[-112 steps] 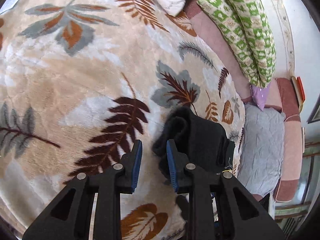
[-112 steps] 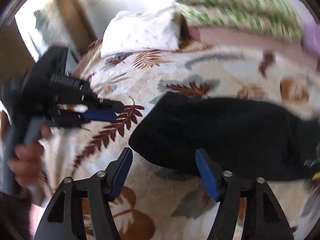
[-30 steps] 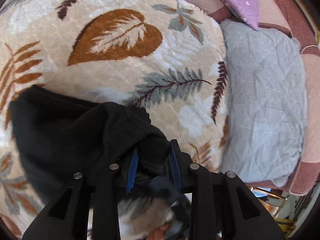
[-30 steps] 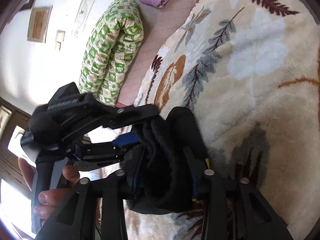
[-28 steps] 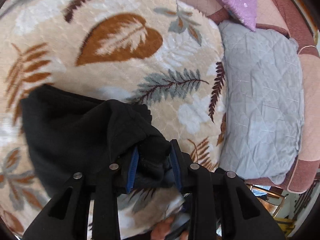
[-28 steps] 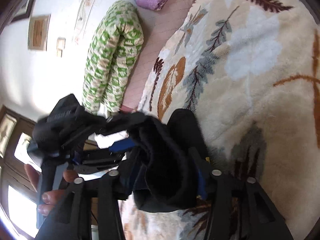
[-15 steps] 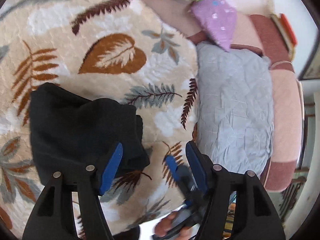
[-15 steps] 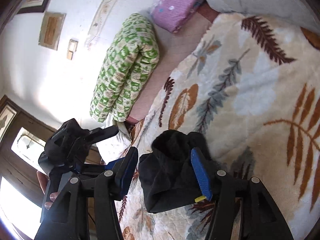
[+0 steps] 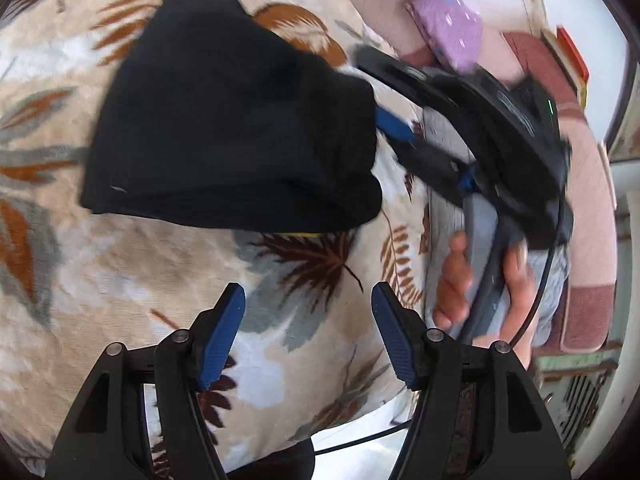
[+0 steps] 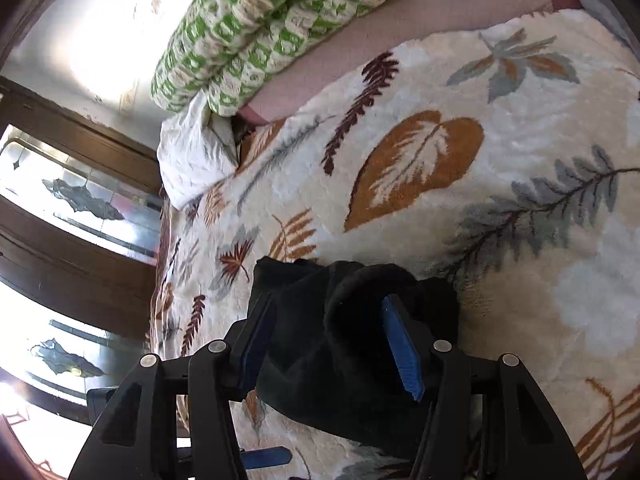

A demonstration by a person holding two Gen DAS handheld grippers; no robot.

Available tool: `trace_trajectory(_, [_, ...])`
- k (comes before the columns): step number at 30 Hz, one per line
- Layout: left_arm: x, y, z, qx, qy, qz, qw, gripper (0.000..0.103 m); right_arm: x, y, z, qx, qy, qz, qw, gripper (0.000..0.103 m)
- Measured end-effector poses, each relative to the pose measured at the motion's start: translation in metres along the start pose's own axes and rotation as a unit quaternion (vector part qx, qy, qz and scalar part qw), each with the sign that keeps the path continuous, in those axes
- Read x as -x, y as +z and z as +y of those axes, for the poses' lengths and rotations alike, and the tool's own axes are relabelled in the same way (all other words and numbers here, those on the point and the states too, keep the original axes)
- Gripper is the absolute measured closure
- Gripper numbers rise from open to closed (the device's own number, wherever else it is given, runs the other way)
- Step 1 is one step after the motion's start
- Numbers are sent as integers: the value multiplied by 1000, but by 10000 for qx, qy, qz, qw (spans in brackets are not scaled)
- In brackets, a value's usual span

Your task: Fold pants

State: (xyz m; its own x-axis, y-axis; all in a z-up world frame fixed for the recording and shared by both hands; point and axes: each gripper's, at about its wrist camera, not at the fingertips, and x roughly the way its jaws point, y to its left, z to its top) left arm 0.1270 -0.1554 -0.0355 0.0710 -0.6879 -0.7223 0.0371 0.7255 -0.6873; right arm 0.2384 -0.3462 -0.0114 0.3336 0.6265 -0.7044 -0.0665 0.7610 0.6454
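A: What covers the bed?
B: A cream plush blanket (image 10: 500,240) with brown, orange and grey leaf prints.
A: And beyond its edge?
B: A rolled green-and-white quilt (image 10: 264,28), a white pillow (image 10: 192,156), a purple pillow (image 9: 450,26) and a grey quilted cover (image 9: 444,216).

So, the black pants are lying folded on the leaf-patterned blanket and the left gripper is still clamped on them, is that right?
Not quite. In the left wrist view the left gripper is open and clear of the black pants, with only the leaf-patterned blanket between its fingers. The pants do lie folded on the blanket.
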Motion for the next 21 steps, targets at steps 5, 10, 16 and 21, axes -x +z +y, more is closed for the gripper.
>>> trace_trajectory(5, [-4, 0, -12, 91, -175, -309, 9993, 38, -12, 1, -6, 198, -155, 213, 9995, 98])
trace_trajectory(10, [-4, 16, -5, 851, -556, -870, 9910, 38, 9, 1, -26, -31, -11, -28, 10000, 98])
trace_trajectory(16, [-29, 39, 17, 1787, -580, -840, 9786, 45, 12, -1, -39, -162, 172, -18, 9997, 98])
trace_trajectory(21, [-46, 34, 21, 1941, -651, -483, 9776, 85, 12, 1, -39, -258, 386, -102, 9989, 98])
